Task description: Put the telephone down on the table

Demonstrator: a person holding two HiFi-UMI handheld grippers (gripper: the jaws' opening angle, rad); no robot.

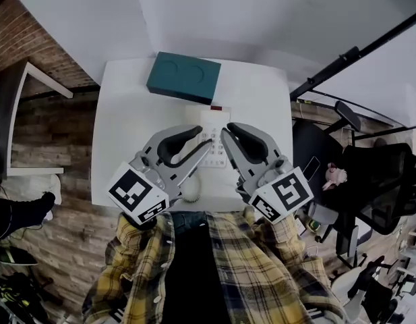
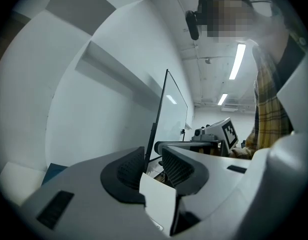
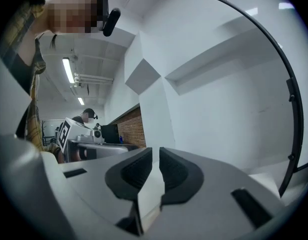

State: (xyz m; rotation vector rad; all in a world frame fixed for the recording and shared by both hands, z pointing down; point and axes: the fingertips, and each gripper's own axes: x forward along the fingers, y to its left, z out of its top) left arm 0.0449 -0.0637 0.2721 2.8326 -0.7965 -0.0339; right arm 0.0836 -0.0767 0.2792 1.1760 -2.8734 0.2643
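Note:
The white telephone point(image 1: 213, 121) lies flat on the white table point(image 1: 127, 127), its keypad partly covered by my grippers, which hang above it. My left gripper point(image 1: 205, 138) points in from the lower left; its jaws stand a little apart with nothing between them, as the left gripper view point(image 2: 153, 156) also shows. My right gripper point(image 1: 226, 135) comes in from the lower right with its jaws drawn to a thin slit and empty point(image 3: 155, 156). Neither gripper touches the telephone. A small white round thing point(image 1: 191, 189) lies by the table's near edge, under the left gripper.
A teal box point(image 1: 184, 77) sits at the table's far edge. A black office chair point(image 1: 369, 174) and a slanting black pole point(image 1: 349, 56) stand to the right. A white frame point(image 1: 19, 120) stands to the left over a brick-patterned floor.

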